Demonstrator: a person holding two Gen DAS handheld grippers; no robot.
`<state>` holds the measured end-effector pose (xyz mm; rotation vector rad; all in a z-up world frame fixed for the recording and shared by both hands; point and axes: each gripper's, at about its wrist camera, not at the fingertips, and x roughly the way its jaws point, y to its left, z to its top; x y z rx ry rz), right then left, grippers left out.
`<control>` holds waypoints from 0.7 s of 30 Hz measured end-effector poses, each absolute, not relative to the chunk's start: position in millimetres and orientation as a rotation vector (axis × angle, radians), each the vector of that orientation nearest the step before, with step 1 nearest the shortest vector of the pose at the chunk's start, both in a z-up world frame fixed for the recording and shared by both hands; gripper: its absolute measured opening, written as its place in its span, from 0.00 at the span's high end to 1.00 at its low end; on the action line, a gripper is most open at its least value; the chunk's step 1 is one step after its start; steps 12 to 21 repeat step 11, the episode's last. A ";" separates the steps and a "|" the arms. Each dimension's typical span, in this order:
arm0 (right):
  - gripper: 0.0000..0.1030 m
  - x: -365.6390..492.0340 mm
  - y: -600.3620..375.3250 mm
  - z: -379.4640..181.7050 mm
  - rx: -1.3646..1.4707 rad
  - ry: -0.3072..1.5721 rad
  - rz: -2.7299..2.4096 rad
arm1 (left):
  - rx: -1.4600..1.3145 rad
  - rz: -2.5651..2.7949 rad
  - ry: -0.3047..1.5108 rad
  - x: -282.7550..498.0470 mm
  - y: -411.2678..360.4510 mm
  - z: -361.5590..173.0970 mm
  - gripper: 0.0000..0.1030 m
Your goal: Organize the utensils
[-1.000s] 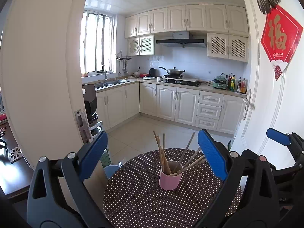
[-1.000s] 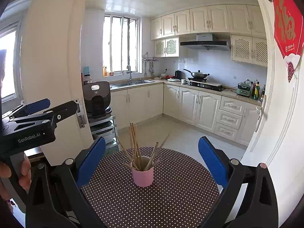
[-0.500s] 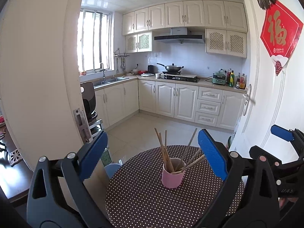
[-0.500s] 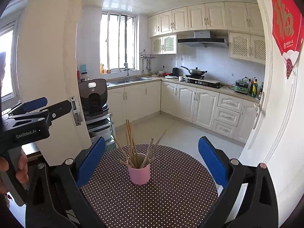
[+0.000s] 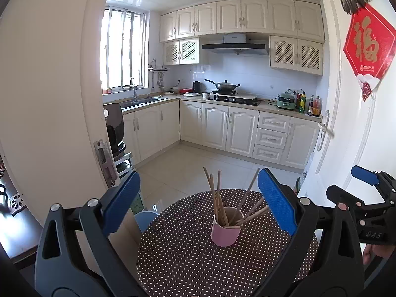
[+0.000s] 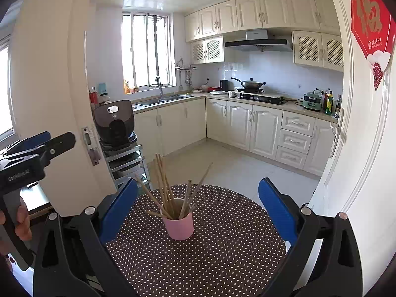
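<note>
A pink cup (image 5: 224, 232) (image 6: 178, 225) stands upright on a round table with a dark polka-dot cloth (image 5: 188, 262) (image 6: 222, 255). Several wooden chopsticks (image 5: 217, 198) (image 6: 164, 185) stick out of the cup, splayed in different directions. My left gripper (image 5: 198, 208) hovers open above the table's near side, with the cup between and beyond its blue pads. My right gripper (image 6: 198, 212) is open too, with the cup just ahead. Neither holds anything. The right gripper (image 5: 366, 193) also shows at the left wrist view's right edge, and the left gripper (image 6: 37, 148) at the right wrist view's left edge.
Beyond the table lies a tiled kitchen floor (image 5: 198, 168) with cream cabinets (image 5: 230, 128). A white door (image 5: 346, 123) stands close on the right, a white wall and door frame (image 5: 49, 99) on the left. A black appliance on a metal rack (image 6: 116, 128) sits left of the table.
Both grippers have drifted slightly backward and upward; the cup sits a little lower and farther in both views. Both stay open and the cup and chopsticks have not moved.
</note>
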<state>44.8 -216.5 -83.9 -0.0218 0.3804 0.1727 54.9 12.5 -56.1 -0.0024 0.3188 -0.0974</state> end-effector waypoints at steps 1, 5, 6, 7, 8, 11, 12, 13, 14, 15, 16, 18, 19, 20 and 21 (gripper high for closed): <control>0.08 47.5 -217.9 -84.6 -0.018 0.385 0.169 | -0.003 -0.093 0.317 56.2 13.0 -55.8 0.08; 0.08 62.4 -228.3 -85.7 0.016 0.396 0.150 | -0.009 -0.078 0.317 62.5 16.6 -54.4 0.08; 0.08 64.9 -230.4 -86.3 0.024 0.398 0.149 | -0.010 -0.073 0.318 65.0 17.8 -53.4 0.08; 0.08 68.7 -233.4 -86.8 0.034 0.403 0.147 | -0.011 -0.068 0.318 66.9 18.6 -53.5 0.08; 0.08 72.4 -236.4 -87.2 0.044 0.405 0.143 | -0.013 -0.061 0.318 69.4 20.1 -53.4 0.08; 0.08 77.6 -242.1 -89.0 0.060 0.413 0.132 | -0.026 -0.035 0.336 80.7 25.4 -57.1 0.07; 0.08 77.6 -242.1 -89.0 0.060 0.413 0.132 | -0.026 -0.035 0.336 80.7 25.4 -57.1 0.07; 0.08 77.6 -242.1 -89.0 0.060 0.413 0.132 | -0.026 -0.035 0.336 80.7 25.4 -57.1 0.07; 0.08 77.6 -242.1 -89.0 0.060 0.413 0.132 | -0.026 -0.035 0.336 80.7 25.4 -57.1 0.07; 0.08 77.6 -242.1 -89.0 0.060 0.413 0.132 | -0.026 -0.035 0.336 80.7 25.4 -57.1 0.07; 0.08 77.6 -242.1 -89.0 0.060 0.413 0.132 | -0.026 -0.035 0.336 80.7 25.4 -57.1 0.07; 0.08 77.6 -242.1 -89.0 0.060 0.413 0.132 | -0.026 -0.035 0.336 80.7 25.4 -57.1 0.07; 0.08 77.6 -242.1 -89.0 0.060 0.413 0.132 | -0.026 -0.035 0.336 80.7 25.4 -57.1 0.07; 0.08 77.6 -242.1 -89.0 0.060 0.413 0.132 | -0.026 -0.035 0.336 80.7 25.4 -57.1 0.07; 0.08 77.6 -242.1 -89.0 0.060 0.413 0.132 | -0.026 -0.035 0.336 80.7 25.4 -57.1 0.07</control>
